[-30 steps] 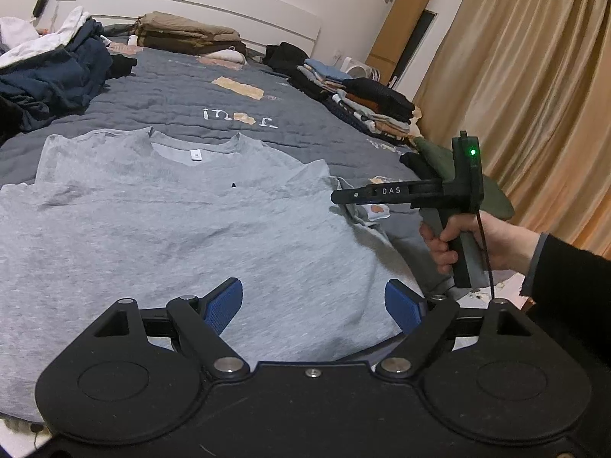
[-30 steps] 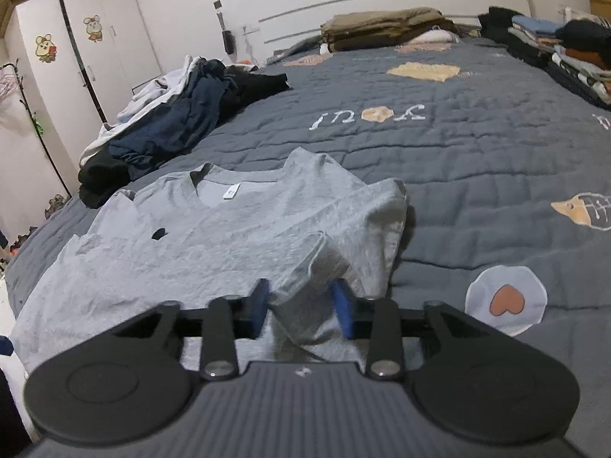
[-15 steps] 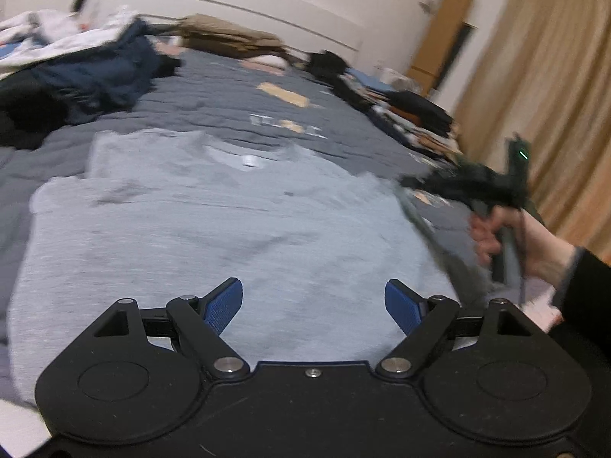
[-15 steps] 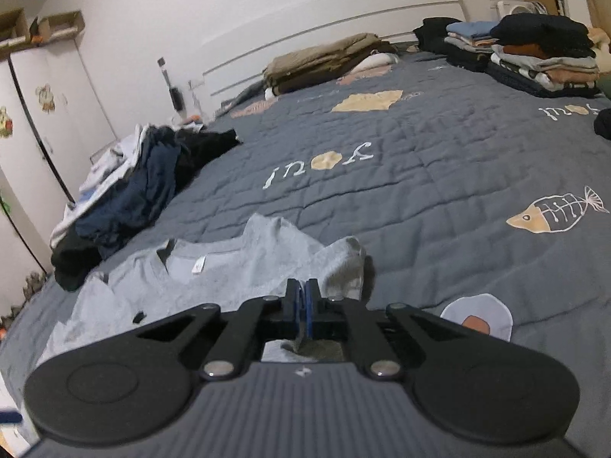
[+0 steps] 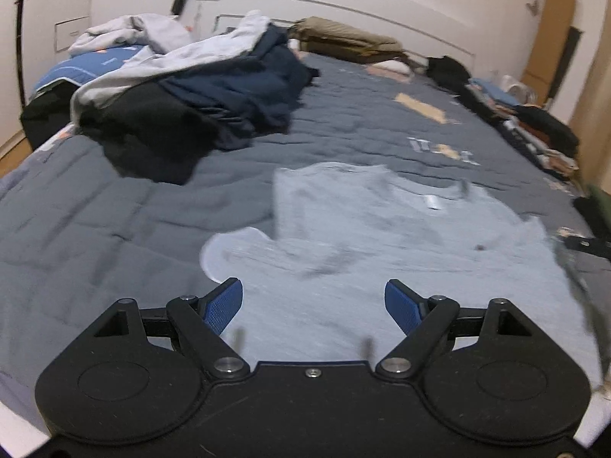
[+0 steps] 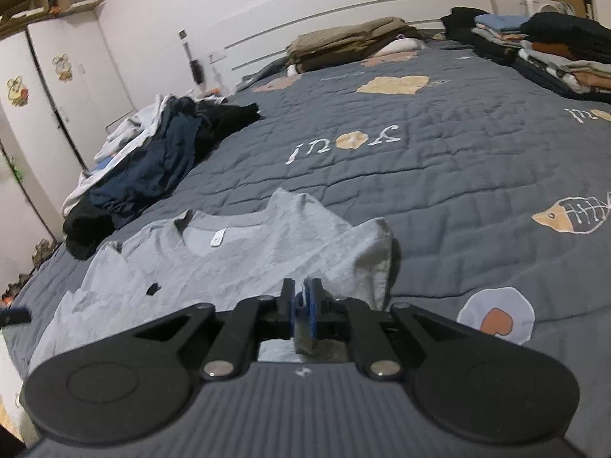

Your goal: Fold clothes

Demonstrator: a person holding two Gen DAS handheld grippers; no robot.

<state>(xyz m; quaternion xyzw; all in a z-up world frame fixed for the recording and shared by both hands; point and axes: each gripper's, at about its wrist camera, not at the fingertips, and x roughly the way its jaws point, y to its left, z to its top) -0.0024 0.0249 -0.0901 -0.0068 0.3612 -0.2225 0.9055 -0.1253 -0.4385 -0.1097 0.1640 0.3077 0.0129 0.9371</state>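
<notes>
- A grey T-shirt [image 6: 244,263] lies spread flat on the near part of a bed covered by a dark grey quilt [image 6: 439,175], front side down or up I cannot tell, though the white neck label [image 6: 217,237] shows inside the collar.
- The shirt's long axis runs from the hem, nearest both cameras, up to the collar, which points toward the headboard [image 6: 343,11] at the far end of the bed.
- In the left wrist view the shirt [image 5: 382,252] is blurred; one short sleeve [image 5: 233,252] sticks out to the left side, lying flat on the quilt.
- The right gripper [image 6: 302,297] has its blue pads pressed together on a fold of the shirt's cloth near the right sleeve [image 6: 376,263]; its jaws have just been closing, with the cloth between them. The sleeve edge is lifted and bunched above the quilt.
- The left gripper [image 5: 313,305] is spread wide above the lower part of the shirt, with nothing between its blue pads [image 5: 223,307].
- A loose heap of dark and pale clothes [image 5: 191,91] sits on the left side of the bed, well apart from the shirt.
- Folded stacks of clothes [image 6: 553,49] line the right edge, and another folded pile [image 6: 343,42] rests by the headboard.
</notes>
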